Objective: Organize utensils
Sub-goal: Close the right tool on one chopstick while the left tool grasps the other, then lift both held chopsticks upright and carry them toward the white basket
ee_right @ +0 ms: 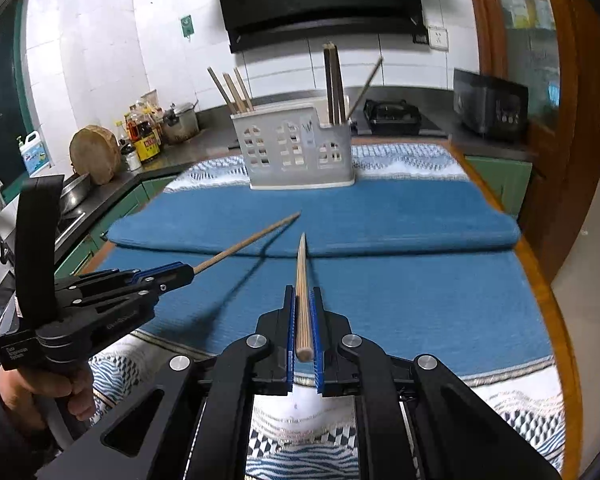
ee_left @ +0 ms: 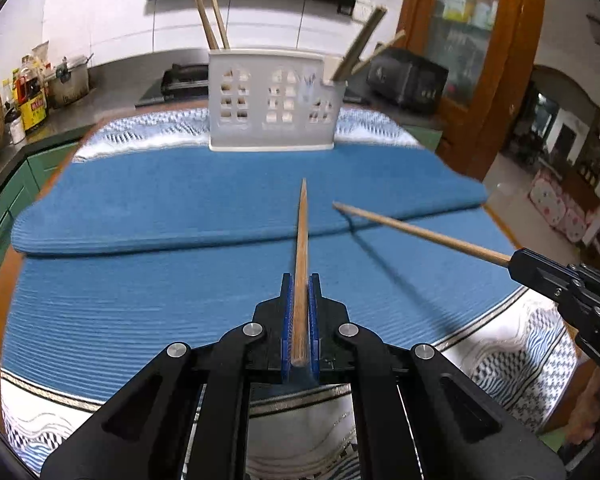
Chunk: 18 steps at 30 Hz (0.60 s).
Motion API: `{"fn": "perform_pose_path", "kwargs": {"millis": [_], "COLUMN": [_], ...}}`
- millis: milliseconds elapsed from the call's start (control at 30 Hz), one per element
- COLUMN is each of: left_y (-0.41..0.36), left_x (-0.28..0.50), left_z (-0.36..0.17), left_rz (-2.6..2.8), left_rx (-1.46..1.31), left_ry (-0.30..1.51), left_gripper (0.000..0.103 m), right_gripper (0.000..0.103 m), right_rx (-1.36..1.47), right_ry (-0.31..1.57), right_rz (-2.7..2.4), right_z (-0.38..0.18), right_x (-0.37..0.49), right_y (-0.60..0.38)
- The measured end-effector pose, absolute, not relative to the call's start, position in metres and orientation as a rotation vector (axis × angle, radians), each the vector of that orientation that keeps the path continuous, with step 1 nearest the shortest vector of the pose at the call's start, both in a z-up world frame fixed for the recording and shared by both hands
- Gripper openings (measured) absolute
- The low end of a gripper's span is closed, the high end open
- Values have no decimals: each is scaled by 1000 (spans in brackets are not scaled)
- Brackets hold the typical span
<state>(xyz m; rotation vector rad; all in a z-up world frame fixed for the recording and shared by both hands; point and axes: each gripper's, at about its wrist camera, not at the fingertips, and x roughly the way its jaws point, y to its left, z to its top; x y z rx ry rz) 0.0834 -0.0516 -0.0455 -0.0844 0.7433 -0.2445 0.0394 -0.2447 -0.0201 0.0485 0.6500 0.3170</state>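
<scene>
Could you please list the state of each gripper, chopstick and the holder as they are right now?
Left gripper: shut on a chopstick.
Left chopstick: clamped, pointing toward the holder, tip off the towel.
Right gripper: shut on a chopstick.
Right chopstick: clamped, pointing forward, lifted.
Holder: upright at the far end of the blue towel, chopsticks standing in both end compartments.
</scene>
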Motion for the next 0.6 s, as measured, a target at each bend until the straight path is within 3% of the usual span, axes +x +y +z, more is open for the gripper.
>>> {"fn": "perform_pose_path", "kwargs": {"millis": [600], "left_y": [-17], "left_x": [93], "left_z": [-2], "left_rz": [-278], "left_rx": [-190], "left_ry": [605], "left_gripper": [5], "right_gripper": [7], "right_rx": [16], "right_ry": [568], "right_rz": [374], "right_z": [35], "right_x": [69], "right_y": [-229]}}
